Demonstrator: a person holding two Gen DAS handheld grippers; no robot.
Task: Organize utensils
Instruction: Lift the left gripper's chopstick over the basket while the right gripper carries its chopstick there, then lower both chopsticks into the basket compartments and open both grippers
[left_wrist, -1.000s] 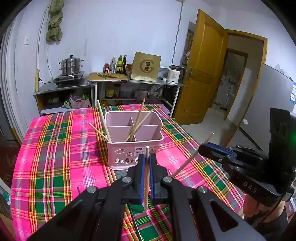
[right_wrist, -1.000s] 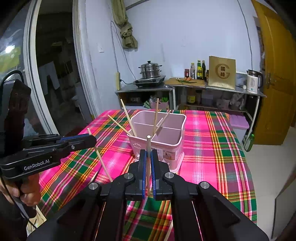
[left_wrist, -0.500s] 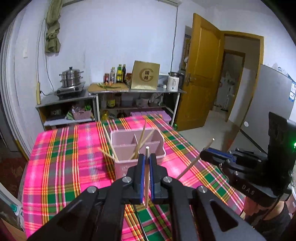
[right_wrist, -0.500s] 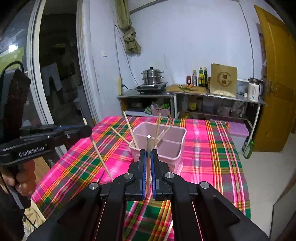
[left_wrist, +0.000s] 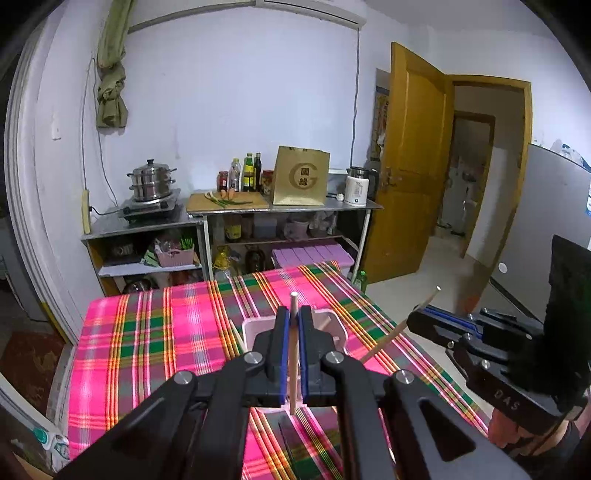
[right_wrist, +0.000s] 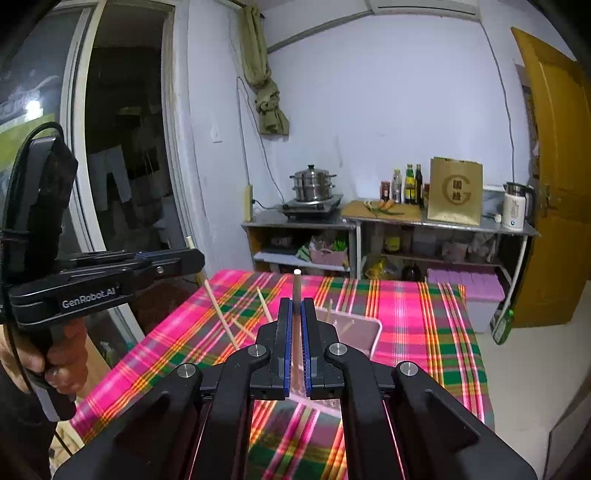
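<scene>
My left gripper (left_wrist: 294, 325) is shut on an upright wooden chopstick (left_wrist: 293, 350). My right gripper (right_wrist: 294, 317) is shut on another wooden chopstick (right_wrist: 296, 317). Both are held high above the table, over the pink utensil caddy (right_wrist: 360, 330), which is mostly hidden behind the fingers (left_wrist: 282, 332). Several chopsticks (right_wrist: 264, 304) lean in the caddy. In the left wrist view the right gripper (left_wrist: 421, 317) shows at the right with its chopstick (left_wrist: 399, 326) slanting down. In the right wrist view the left gripper (right_wrist: 195, 256) shows at the left with its chopstick (right_wrist: 218, 310).
The table wears a pink, green and yellow plaid cloth (left_wrist: 147, 339). Behind it stands a steel shelf (left_wrist: 229, 218) with a steamer pot (left_wrist: 151, 182), bottles, a brown bag and a kettle. An open wooden door (left_wrist: 413, 166) is at the right.
Both grippers have risen and pulled back with their chopsticks. The caddy has dropped low in both views and now sits mostly behind the fingers.
</scene>
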